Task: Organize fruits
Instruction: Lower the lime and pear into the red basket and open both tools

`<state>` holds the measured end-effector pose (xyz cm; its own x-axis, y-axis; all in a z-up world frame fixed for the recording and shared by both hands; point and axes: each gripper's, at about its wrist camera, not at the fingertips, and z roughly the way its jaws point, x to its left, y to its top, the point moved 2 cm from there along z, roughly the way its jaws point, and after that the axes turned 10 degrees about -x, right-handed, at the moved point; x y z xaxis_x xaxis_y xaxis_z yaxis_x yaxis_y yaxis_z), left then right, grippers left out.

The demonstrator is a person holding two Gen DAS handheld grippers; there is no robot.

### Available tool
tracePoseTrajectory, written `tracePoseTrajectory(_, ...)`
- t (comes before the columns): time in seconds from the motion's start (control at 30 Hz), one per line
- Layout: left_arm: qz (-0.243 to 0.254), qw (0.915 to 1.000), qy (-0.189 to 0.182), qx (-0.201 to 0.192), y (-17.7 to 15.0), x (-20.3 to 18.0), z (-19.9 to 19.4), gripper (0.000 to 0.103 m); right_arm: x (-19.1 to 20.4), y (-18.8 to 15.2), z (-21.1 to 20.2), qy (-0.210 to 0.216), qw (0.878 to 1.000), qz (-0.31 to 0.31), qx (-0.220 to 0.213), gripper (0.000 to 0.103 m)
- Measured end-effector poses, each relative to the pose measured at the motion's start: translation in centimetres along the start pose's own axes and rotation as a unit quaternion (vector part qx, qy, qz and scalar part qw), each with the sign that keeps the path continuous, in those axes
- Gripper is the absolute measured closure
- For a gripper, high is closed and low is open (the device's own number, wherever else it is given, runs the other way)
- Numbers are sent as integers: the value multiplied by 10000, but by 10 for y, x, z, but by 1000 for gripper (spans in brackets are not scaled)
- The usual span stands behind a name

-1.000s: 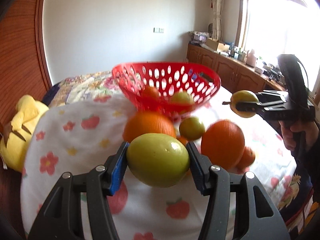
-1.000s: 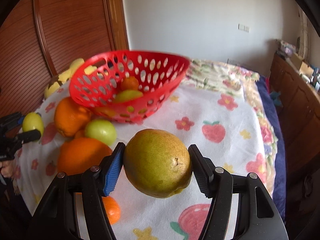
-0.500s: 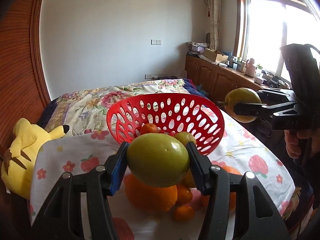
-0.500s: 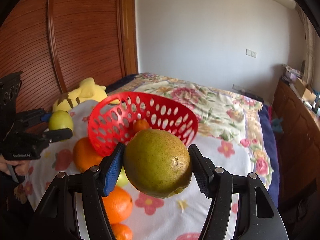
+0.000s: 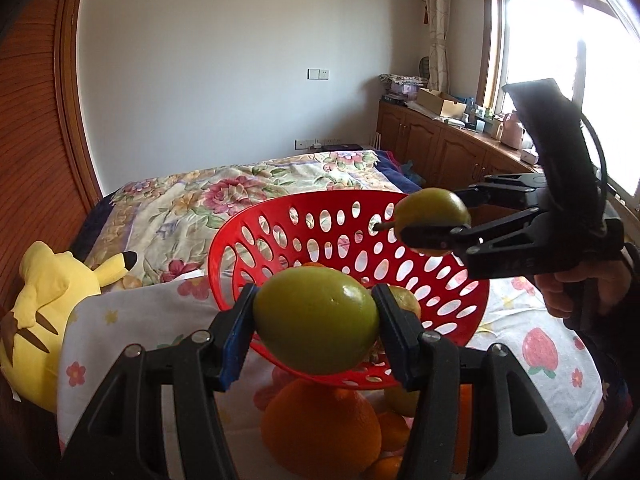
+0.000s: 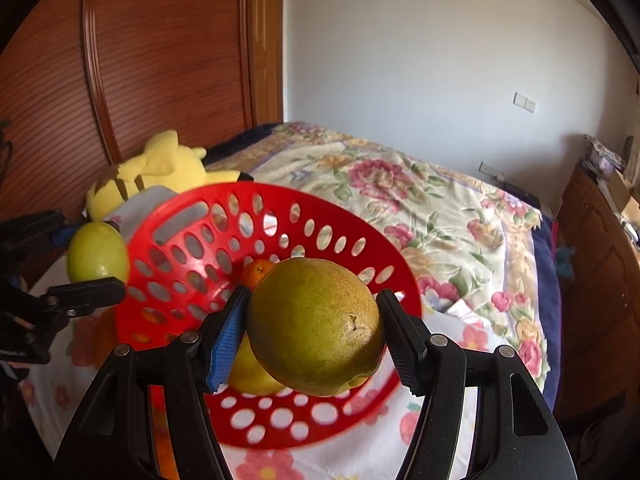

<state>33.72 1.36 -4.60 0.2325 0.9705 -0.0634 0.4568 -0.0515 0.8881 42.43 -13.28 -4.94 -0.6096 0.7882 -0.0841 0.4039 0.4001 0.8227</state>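
The left claw (image 5: 316, 326) is clamped on a smooth green fruit (image 5: 316, 320), held just above the near rim of the red basket (image 5: 460, 280) on the bed; the right claw (image 6: 314, 328) pinches a speckled pear (image 6: 316, 326) over the basket's opposite rim; released together, both fruits could collide, bounce out, or tip the light basket onto the loose oranges (image 5: 320, 428) at its near edge.

No readable text, label or number anywhere; faint marking on opposite claw body illegible.

White wall (image 5: 240, 60); bright window (image 5: 560, 60); wooden cabinets (image 5: 436, 152); floral bed (image 6: 420, 200)
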Motion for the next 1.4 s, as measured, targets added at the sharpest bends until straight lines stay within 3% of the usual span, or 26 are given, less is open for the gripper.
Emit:
tracePoseTrajectory(0.5,9,9999,42,148,0,3,19,47,12,-21,39,-69,9982,-287,521,37)
tracePoseTrajectory(0.93,94,9994,77,326,-3,-4,33,47,14,-23,38,-257,9988,-277,322,36)
tracePoseTrajectory(1.4,143,9990,48,422,-4,-9,41,47,9,-22,21,11,9999,158,56,38)
